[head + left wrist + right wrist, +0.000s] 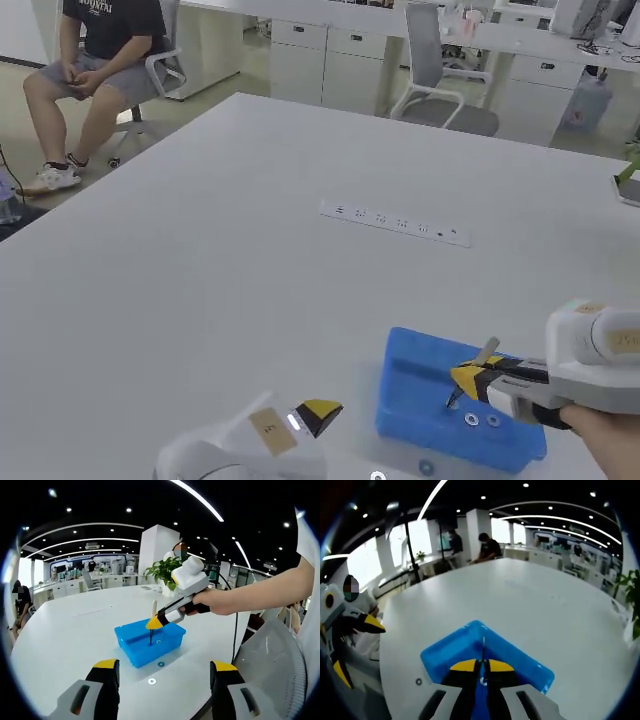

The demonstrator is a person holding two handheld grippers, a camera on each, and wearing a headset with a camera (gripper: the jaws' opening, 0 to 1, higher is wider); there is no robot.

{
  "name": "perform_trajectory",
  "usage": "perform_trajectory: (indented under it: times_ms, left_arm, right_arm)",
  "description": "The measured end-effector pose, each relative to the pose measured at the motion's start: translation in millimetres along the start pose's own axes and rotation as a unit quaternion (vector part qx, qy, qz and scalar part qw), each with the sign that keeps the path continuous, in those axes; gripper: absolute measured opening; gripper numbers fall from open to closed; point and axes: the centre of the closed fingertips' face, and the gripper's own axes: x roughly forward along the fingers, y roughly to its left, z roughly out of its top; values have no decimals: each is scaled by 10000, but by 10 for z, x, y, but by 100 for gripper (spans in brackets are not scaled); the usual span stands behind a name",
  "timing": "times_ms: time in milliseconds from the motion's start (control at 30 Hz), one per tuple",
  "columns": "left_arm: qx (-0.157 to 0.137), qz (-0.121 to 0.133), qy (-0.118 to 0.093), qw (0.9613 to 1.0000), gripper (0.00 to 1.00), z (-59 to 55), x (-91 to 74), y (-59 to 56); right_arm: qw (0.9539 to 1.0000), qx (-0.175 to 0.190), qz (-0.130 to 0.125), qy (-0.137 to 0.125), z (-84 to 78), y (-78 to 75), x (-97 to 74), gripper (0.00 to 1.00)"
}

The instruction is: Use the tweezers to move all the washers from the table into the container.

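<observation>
Tweezers (483, 649) are pinched between the jaws of the right gripper (482, 667), which are pressed together on them. The thin tips point down into the blue container (410, 392); whether they carry a washer cannot be told. A hand (610, 440) holds this gripper at the right edge of the head view. Two washers (472, 420) lie side by side on the container's floor, just beside the tweezer tips.

The left gripper (164, 666) hovers low over the near edge of the worktop (200, 280), its jaws spread wide with nothing between them (in its own view the yellow tips frame the container). Two loose washers (151, 681) lie on the worktop between the container and this gripper, one near the container's wall and the other a little closer to the gripper.

Farther out, a white power strip (395, 222) lies flat near the middle of the worktop, well apart from the container. Beyond the worktop's far left corner a seated person (95, 60) is in an office chair, and a grey chair (440, 85) stands at the desks behind. A potted plant (165, 572) shows beyond the right gripper in the left gripper view.
</observation>
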Motion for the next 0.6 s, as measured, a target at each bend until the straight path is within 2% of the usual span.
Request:
perform_trajectory:
  times_ms: [133, 200, 600]
  left_arm:
    - [4, 0, 13, 10000, 74, -2, 0, -4]
    - [5, 3, 19, 10000, 74, -6, 0, -1]
    - [26, -24, 35, 10000, 74, -13, 8, -3]
  right_arm:
    - [9998, -75, -21, 173, -103, 31, 22, 4]
    - [10000, 10, -11, 11, -46, 30, 43, 4]
    - [10000, -53, -22, 57, -73, -13, 44, 4]
